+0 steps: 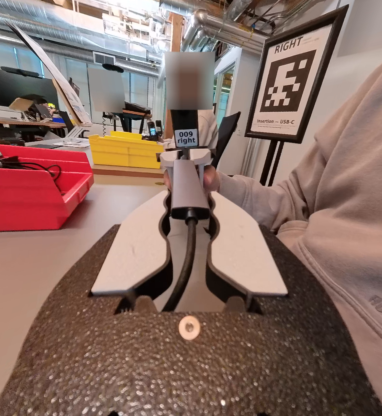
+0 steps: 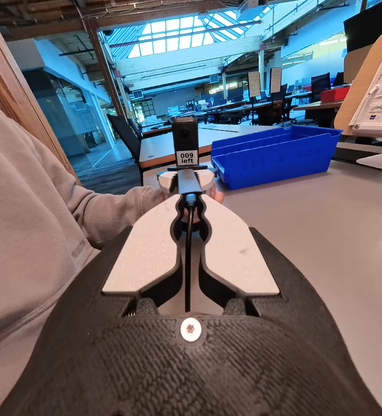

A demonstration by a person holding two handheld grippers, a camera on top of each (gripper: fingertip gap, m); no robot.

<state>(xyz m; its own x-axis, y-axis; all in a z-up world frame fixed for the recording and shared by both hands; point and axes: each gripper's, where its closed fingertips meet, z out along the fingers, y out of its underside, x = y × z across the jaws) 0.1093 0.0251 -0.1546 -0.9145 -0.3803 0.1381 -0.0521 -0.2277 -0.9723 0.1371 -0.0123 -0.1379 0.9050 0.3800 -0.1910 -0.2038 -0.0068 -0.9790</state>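
My left gripper (image 1: 188, 198) is shut on a grey metal adapter (image 1: 186, 184), which it holds level above the grey table (image 1: 39, 258). The adapter's thick black cable (image 1: 185, 258) trails back between the fingers. My right gripper (image 2: 190, 202) faces it and is shut on a small black plug (image 2: 190, 199), whose thin black cable (image 2: 188, 258) runs back toward the camera. The plug's tip meets the end of the adapter (image 2: 188, 183); how deep it sits is hidden. The two grippers are almost tip to tip.
A red bin (image 1: 28, 191) with black cables stands on the left, with yellow bins (image 1: 122, 150) behind it. A framed marker sign (image 1: 293, 74) stands on a post. A blue bin (image 2: 271, 153) and a document stand (image 2: 376, 90) are on the other side. A person's beige sleeve (image 1: 320, 180) is close by. The grippers' ends are close to 6 centimeters from one another.
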